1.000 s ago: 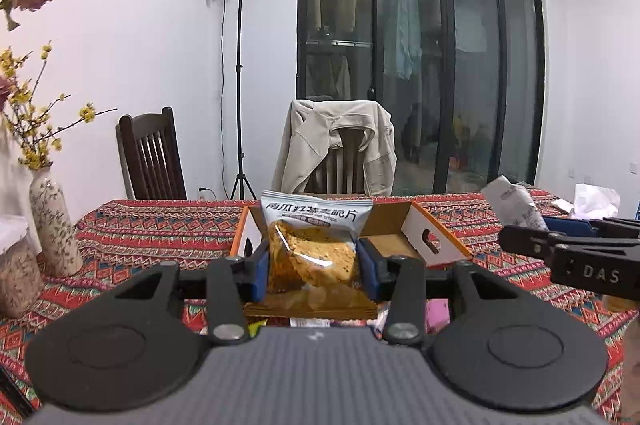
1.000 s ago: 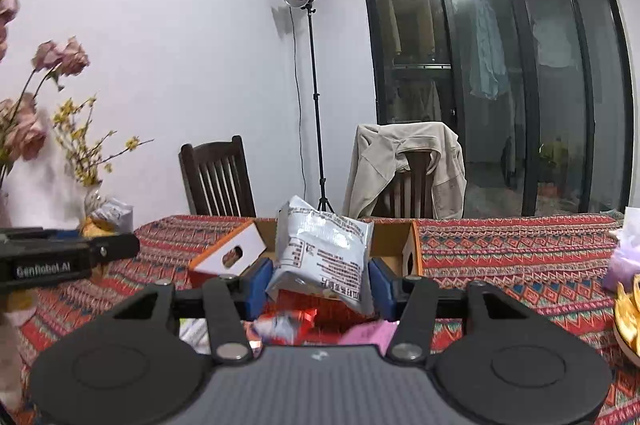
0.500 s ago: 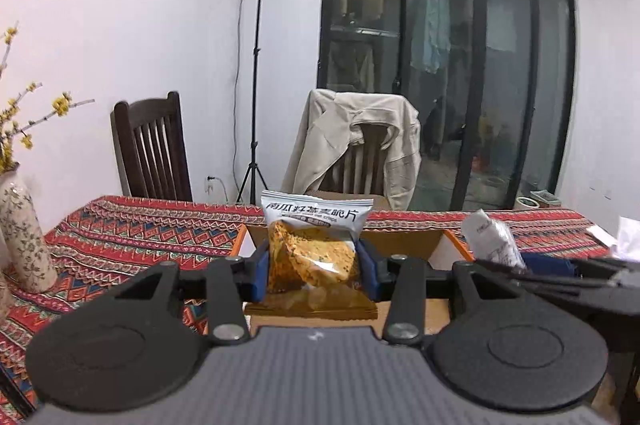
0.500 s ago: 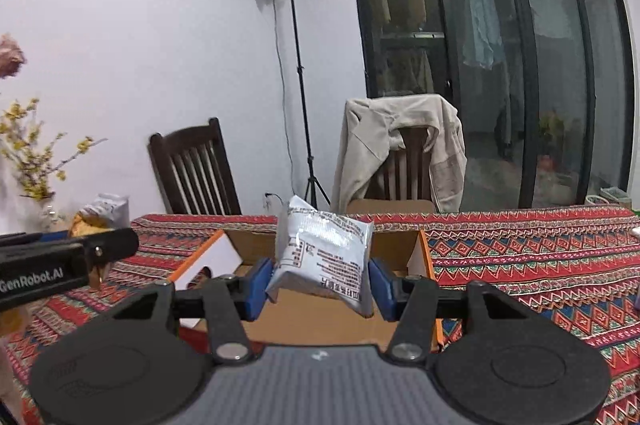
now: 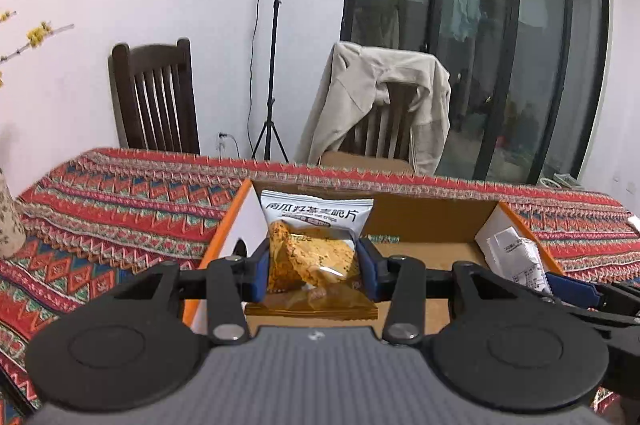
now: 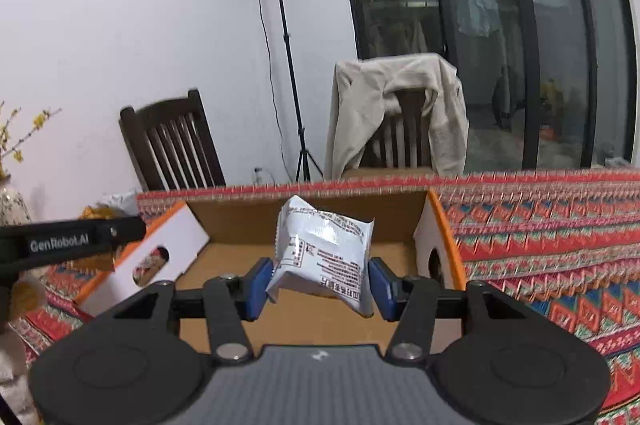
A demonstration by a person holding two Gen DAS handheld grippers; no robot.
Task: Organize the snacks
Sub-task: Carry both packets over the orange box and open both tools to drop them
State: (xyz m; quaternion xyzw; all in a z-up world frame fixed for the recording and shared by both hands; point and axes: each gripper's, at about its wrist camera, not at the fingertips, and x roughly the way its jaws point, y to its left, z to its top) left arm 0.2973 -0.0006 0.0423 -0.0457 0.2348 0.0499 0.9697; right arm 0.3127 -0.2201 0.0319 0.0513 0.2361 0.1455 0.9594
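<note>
Left gripper (image 5: 312,268): black linkage, blue pads, clamped on both side edges of a clear-fronted snack packet with white printed header and orange crisps inside (image 5: 314,257). Packet upright, header uppermost, held above the near left part of an open brown cardboard box with orange-edged white flaps (image 5: 424,221). Nothing seen lying on the visible box floor.

Right gripper (image 6: 319,284): same build, blue pads pressed on the sides of a silvery-white foil snack packet with black printed text (image 6: 322,257). Packet tilted, printed back facing the camera, text upside down, held over the same cardboard box (image 6: 240,217), nearer its right wall. Same foil packet (image 5: 516,257) also visible at the right edge of the left wrist view, just inside the box's right flap. Left gripper's arm (image 6: 72,241), lettered "GenRobot.AI", crossing the left edge of the right wrist view, level with the box's left flap and its oval handle hole.

Box resting on a table covered in red patterned woven cloth (image 5: 120,201).

Beyond the table's far edge: dark wooden slat-back chair (image 5: 154,97) at left; second chair draped with a beige jacket (image 5: 380,97), behind the box. Between the two chairs, black tripod light stand (image 6: 280,37) with lit lamp head, against a white wall. Black-framed glass doors (image 5: 500,37) at right, ceiling light reflected in the glass.

Patterned ceramic vase (image 5: 8,221) at far left of the table, with yellow-flowered twigs (image 5: 38,33) above it.
</note>
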